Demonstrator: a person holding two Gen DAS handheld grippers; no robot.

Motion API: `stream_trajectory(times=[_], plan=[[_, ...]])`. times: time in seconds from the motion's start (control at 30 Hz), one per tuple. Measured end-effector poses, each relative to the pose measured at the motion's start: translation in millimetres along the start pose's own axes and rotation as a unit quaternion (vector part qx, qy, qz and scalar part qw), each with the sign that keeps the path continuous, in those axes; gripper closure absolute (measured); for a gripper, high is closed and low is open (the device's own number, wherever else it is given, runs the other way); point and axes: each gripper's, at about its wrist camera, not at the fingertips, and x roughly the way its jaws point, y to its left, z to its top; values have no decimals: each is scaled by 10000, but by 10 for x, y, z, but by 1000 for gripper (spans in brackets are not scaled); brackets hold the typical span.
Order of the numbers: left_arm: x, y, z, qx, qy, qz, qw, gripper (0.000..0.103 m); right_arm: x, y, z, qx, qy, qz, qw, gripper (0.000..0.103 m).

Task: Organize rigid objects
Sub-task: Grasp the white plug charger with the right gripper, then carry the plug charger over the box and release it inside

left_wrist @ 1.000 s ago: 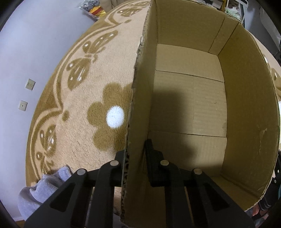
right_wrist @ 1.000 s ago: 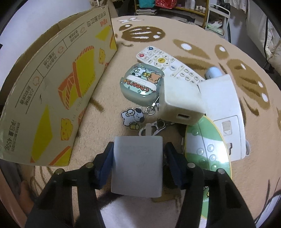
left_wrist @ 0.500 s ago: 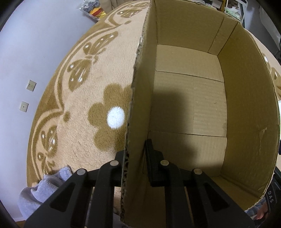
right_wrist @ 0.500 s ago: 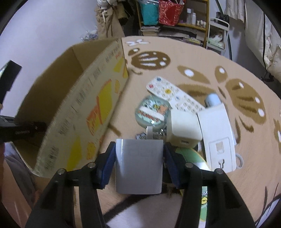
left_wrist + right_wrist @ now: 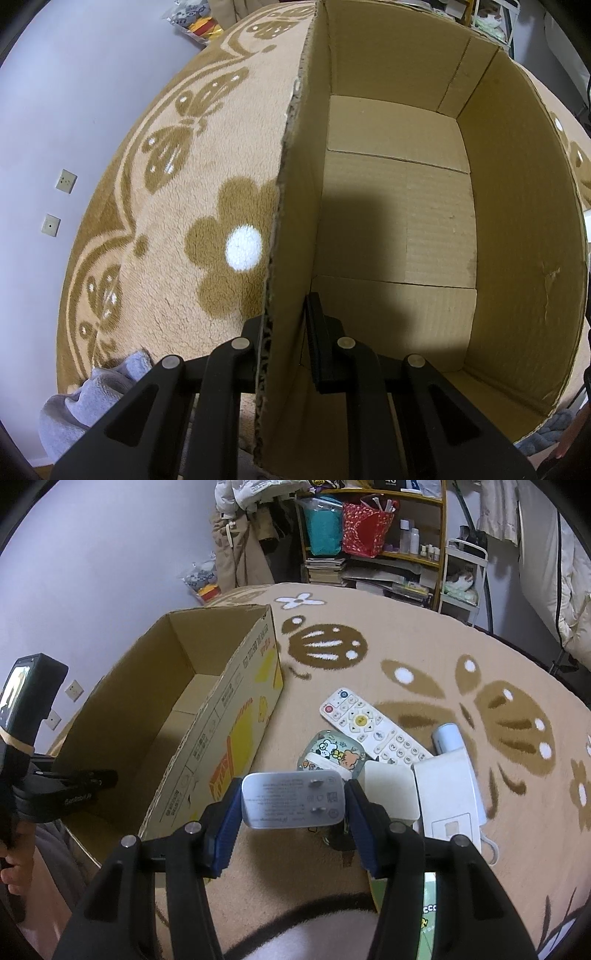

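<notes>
My right gripper point(image 5: 293, 805) is shut on a white charger plug point(image 5: 293, 799), held above the rug with its two prongs facing the camera. My left gripper point(image 5: 286, 332) is shut on the left wall of the open cardboard box point(image 5: 295, 206), one finger outside and one inside. In the right wrist view the cardboard box point(image 5: 207, 716) lies left of the plug, with the left gripper point(image 5: 74, 786) clamped on its near wall. On the rug lie a white remote point(image 5: 369, 727), a cartoon earbud case point(image 5: 328, 753), a cream cube point(image 5: 391, 794) and a white device point(image 5: 450, 797).
A beige rug point(image 5: 424, 635) with brown flower and bug patterns covers the floor. Shelves point(image 5: 373, 542) with bags and bottles stand at the back. A grey cloth point(image 5: 92, 398) lies at the rug's near left edge. A pale blue cylinder point(image 5: 447, 736) rests beside the remote.
My right gripper has lifted the plug off the rug and tilted up, so the box's open top and the room behind now show. The left gripper stays clamped on the box wall.
</notes>
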Motion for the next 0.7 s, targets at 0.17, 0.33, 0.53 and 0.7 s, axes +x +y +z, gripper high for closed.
stream_trajectory(times=[0.17,0.33,0.53,0.7], plan=[[9,20,5,-25,8,-19,10000,90,-67,-169,105,375,-44,271,9989,45],[0,26,-6,-22,-10,-4,10000,89,-80,-295,194,499,-22,264,9984,45],[-3,42,-9,-55,-9,-41,10000,89,-137,-369,276,606,-87,275,9977,45],[-1,41,-13,-48,-15,-30,10000,89,-272,-245,485,384,-320,340,9982,45]])
